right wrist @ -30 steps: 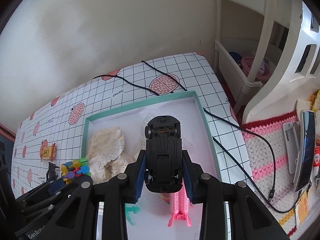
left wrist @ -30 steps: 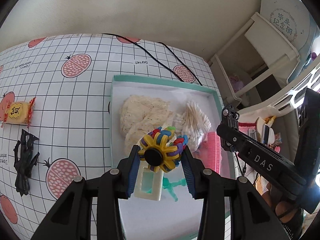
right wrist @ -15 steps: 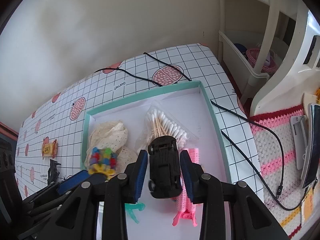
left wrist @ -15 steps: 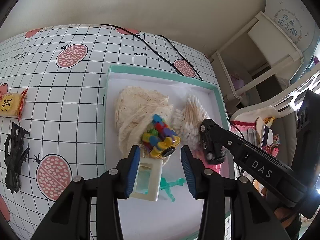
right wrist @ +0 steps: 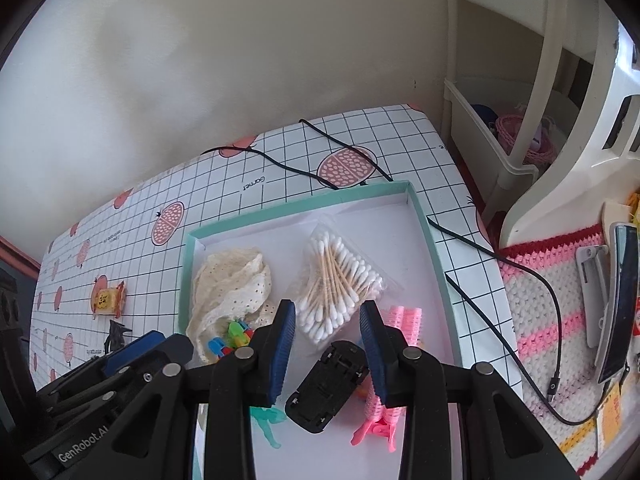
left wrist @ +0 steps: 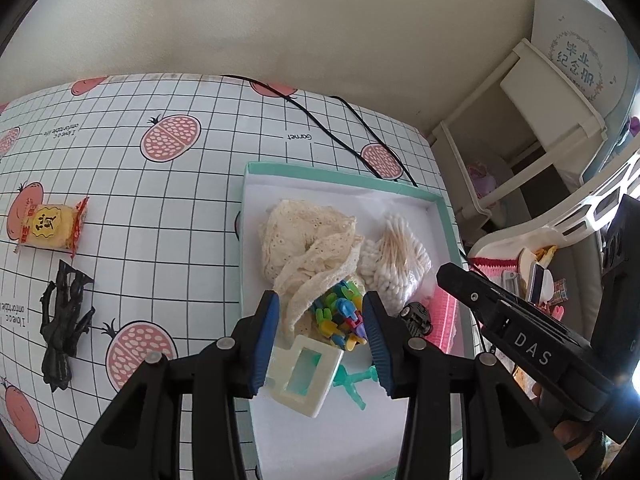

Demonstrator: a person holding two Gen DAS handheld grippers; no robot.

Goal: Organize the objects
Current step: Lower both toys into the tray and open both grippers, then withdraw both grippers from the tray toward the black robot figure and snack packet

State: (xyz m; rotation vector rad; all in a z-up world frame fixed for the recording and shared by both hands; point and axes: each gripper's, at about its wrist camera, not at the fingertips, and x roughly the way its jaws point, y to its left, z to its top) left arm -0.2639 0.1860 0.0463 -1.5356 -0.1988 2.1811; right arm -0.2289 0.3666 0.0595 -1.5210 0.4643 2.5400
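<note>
While both grippers hung wide open and empty over the teal tray (left wrist: pixel 447 216), two items were left outside it at the left of the left wrist frame: a yellow snack packet (left wrist: pixel 51 227) and, below it, a black claw clip (left wrist: pixel 63 322) lying lengthwise up-frame. The left gripper (left wrist: pixel 320 344) was judged nearer to both than the right gripper (right wrist: pixel 328 350).

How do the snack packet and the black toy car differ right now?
The snack packet lies out on the gridded tablecloth; the black toy car lies inside the teal box. The packet is yellow with red ends and faces up; the car is black and shows its underside. Neither is gripped.
</note>
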